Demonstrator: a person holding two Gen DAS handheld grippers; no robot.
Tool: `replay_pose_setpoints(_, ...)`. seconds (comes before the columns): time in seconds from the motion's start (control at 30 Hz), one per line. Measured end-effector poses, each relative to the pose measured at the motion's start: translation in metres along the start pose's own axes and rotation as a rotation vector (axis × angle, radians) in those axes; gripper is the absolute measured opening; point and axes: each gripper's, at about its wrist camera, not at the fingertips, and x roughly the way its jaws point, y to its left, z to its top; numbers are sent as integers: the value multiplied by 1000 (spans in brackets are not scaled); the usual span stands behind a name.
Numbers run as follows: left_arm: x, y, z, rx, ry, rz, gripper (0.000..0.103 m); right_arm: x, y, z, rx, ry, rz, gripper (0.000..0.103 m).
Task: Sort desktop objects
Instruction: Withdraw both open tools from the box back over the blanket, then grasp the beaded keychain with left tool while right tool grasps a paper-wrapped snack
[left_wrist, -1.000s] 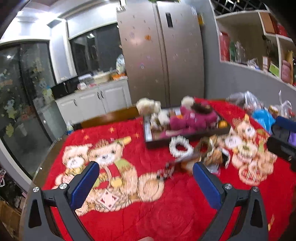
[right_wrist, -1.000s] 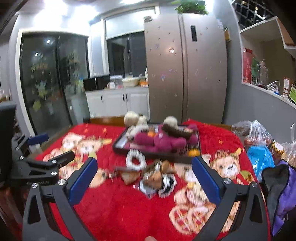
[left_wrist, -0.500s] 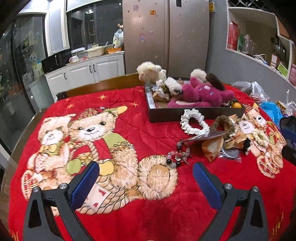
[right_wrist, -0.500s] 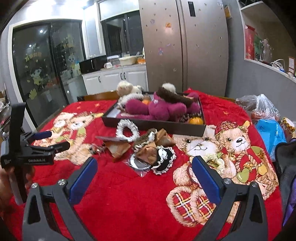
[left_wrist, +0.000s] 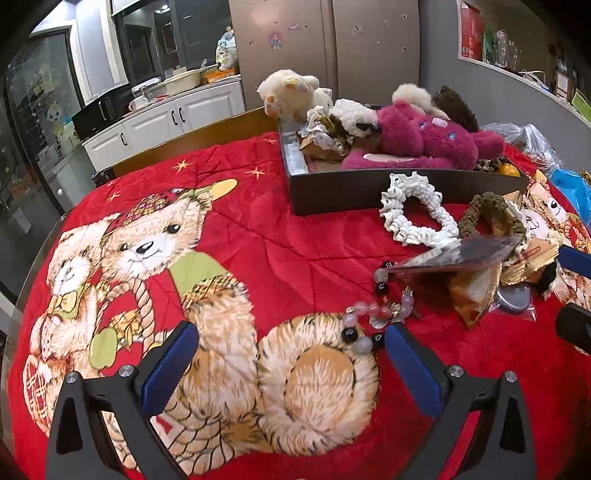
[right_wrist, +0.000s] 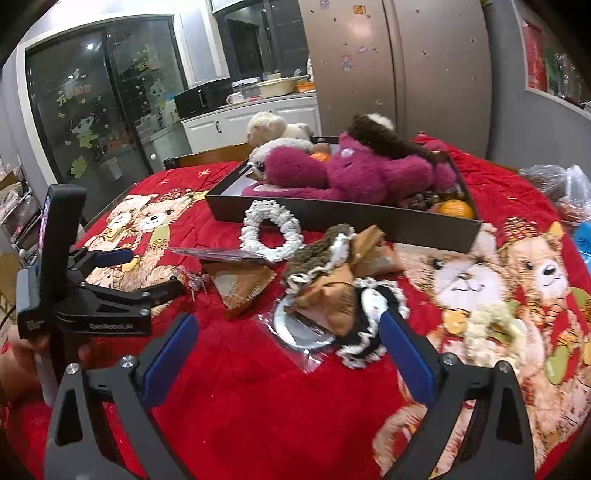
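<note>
A pile of small items lies on the red bear blanket (left_wrist: 295, 251): a white scrunchie (left_wrist: 413, 214), a brown scrunchie (left_wrist: 491, 210), a bead bracelet (left_wrist: 369, 317) and brown paper packets (right_wrist: 328, 299). My left gripper (left_wrist: 290, 339) hangs open low over the blanket, with the bracelet just past its right fingertip. My right gripper (right_wrist: 286, 328) is wide and its jaws are closing. A clear bag with a metal disc (right_wrist: 299, 328) lies between them, untouched, and a black-and-white scrunchie (right_wrist: 369, 343) sits by the right pad. The left gripper (right_wrist: 151, 271) also shows at the left.
A dark tray (left_wrist: 369, 188) at the back holds a magenta plush (left_wrist: 424, 136), other soft toys and an orange (right_wrist: 456, 208). Plastic bags (right_wrist: 569, 184) sit at the far right. A hand (right_wrist: 18, 362) holds the left gripper's handle. Fridge and cabinets stand behind the table.
Both grippers have come down and forward toward the pile, tilting more steeply at the blanket. The bracelet and the bagged disc now lie close to the fingertips.
</note>
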Motion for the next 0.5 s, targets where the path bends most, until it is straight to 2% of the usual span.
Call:
replay_pose_setpoints(0.13, 6, 0, 5, -10, -13, -4, 103, 9, 2, 4, 2, 1, 12, 94)
replay_pose_setpoints(0.27, 13, 10, 6, -70, 11, -70, 103, 20, 0, 7, -8, 8, -31, 91)
replay_pose_setpoints(0.33, 17, 18, 5, -110, 27, -122, 103, 26, -3, 9, -5, 19, -47, 84)
replay_pose_setpoints(0.4, 17, 18, 5, -114, 27, -124, 103, 32, -9, 10, 9, 32, -62, 71)
replay_pose_setpoints(0.5, 17, 17, 4, -112, 27, -124, 103, 36, -18, 8, 43, 47, -56, 60)
